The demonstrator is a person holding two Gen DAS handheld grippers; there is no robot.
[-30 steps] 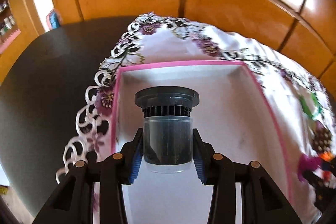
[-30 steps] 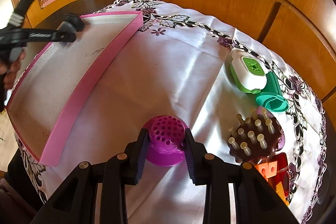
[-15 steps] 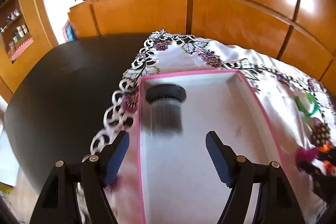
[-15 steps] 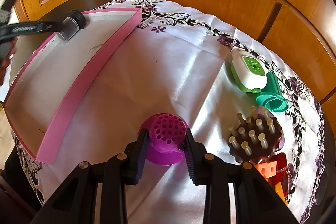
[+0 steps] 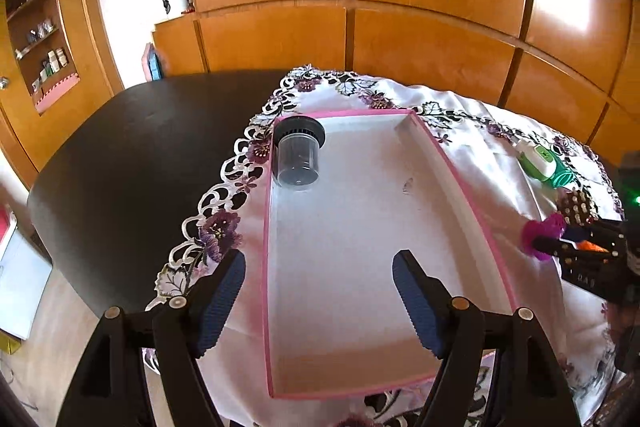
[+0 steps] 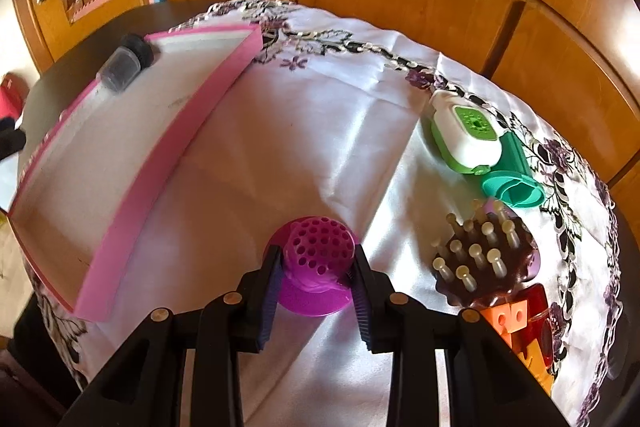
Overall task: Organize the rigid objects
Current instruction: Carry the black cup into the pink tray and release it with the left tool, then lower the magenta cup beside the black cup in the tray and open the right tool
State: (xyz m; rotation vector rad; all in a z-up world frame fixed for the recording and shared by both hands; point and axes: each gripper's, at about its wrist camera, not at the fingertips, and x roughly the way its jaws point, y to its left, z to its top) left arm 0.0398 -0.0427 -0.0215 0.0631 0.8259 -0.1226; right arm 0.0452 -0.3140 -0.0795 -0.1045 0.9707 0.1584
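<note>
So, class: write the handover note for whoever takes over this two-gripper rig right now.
Left gripper: open, nothing between its jaws, over the pink tray.
Right gripper: jaws shut on the purple perforated holder, low over the tablecloth.
Done: dark jar lies in the tray's far corner.
Left: the holder, green-white case, teal piece, pegged brown piece and orange-red blocks remain outside the tray.

Dark-capped jar (image 5: pixel 298 155) in pink tray (image 5: pixel 472 195)
</note>
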